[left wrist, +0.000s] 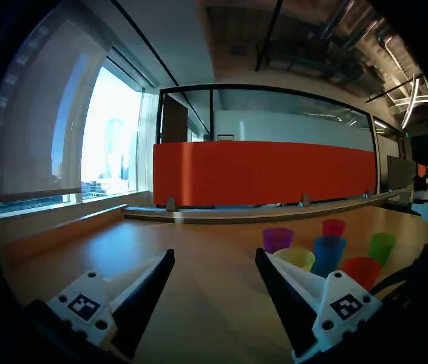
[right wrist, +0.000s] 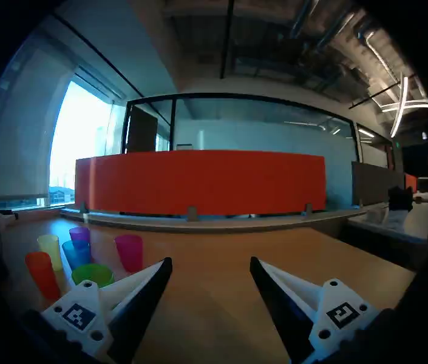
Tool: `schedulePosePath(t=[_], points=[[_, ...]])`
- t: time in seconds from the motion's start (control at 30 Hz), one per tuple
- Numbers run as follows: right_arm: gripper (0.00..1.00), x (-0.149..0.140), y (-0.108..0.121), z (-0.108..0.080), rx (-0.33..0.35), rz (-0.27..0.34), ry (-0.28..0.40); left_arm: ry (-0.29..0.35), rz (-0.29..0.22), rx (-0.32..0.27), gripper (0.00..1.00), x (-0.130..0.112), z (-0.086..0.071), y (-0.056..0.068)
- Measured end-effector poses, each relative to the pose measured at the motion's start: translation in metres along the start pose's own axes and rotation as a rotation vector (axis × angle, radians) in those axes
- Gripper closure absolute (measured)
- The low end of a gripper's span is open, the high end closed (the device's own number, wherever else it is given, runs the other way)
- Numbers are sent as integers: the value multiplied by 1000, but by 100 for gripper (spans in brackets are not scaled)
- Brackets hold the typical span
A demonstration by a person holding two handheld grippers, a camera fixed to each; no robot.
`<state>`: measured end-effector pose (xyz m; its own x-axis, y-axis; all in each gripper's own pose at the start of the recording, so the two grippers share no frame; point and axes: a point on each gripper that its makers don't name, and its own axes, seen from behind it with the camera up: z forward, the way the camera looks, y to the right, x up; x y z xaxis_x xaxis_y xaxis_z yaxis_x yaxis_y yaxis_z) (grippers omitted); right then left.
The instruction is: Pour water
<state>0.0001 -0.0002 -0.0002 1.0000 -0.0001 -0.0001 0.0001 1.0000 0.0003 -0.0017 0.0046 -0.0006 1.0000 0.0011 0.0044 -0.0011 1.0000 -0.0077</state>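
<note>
Several coloured plastic cups stand clustered on a wooden table (left wrist: 214, 242). In the left gripper view they sit to the right: purple cup (left wrist: 277, 238), pink cup (left wrist: 333, 227), green cup (left wrist: 381, 247), blue cup (left wrist: 328, 253), yellow cup (left wrist: 295, 258), red cup (left wrist: 362, 270). My left gripper (left wrist: 214, 255) is open above bare table, left of them. The right gripper view has them at the left: magenta cup (right wrist: 129, 252), green cup (right wrist: 92, 274), blue cup (right wrist: 77, 253), orange-red cup (right wrist: 42, 273). My right gripper (right wrist: 210, 262) is open, with nothing between its fingers.
An orange partition (left wrist: 262, 173) runs along the table's far edge, with a glass wall behind it. A bright window (left wrist: 110, 145) and a low ledge lie to the left. In the right gripper view another desk (right wrist: 396, 221) stands at the far right.
</note>
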Motion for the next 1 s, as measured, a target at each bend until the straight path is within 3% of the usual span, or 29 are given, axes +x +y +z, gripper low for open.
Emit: schedulePosePath(t=[0.5, 1.0], points=[[1, 42, -16, -6, 43, -51, 13, -43, -9, -64, 1, 26, 9, 5], [0, 87, -34, 6, 121, -9, -29, -30, 29, -124, 1, 99, 35, 4]])
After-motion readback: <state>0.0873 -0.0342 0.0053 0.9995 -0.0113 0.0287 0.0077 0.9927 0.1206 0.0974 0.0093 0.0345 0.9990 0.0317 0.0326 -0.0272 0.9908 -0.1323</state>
